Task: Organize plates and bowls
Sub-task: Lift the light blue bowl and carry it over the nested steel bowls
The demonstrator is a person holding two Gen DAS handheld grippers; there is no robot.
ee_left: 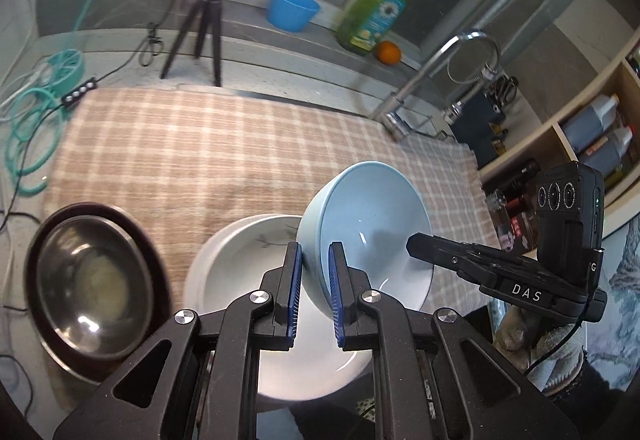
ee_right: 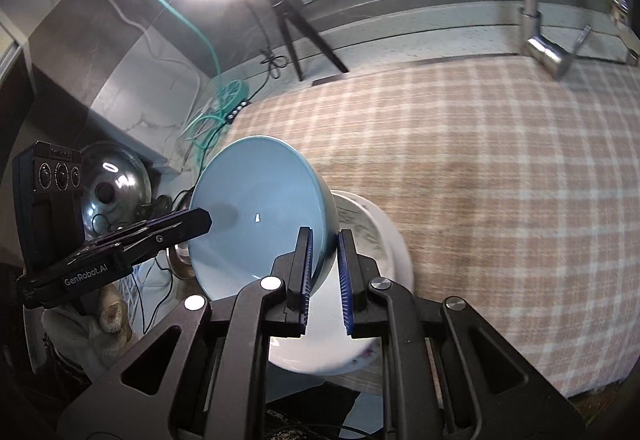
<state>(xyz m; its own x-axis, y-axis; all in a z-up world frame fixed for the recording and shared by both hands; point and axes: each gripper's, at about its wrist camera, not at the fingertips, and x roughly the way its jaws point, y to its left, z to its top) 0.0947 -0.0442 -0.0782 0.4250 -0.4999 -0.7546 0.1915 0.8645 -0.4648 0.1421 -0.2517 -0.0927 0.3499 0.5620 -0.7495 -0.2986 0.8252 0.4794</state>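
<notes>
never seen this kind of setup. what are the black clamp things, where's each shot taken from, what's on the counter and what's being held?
No robot arm here: a person holds a hand-held two-finger gripper in each hand. Each gripper carries a wide-angle camera looking forward along its fingers, so one picture is from the left gripper, the other from the right gripper. Each view also shows the other gripper coming in from the side.

Both grippers are shut on opposite sides of the rim of one light blue bowl, which is tilted and lifted over a white plate.

The surface is a counter covered by a checked cloth. To the left sits a steel bowl inside a dark dish. Behind are a tripod, a blue tub, a green soap bottle, an orange and a tap.
</notes>
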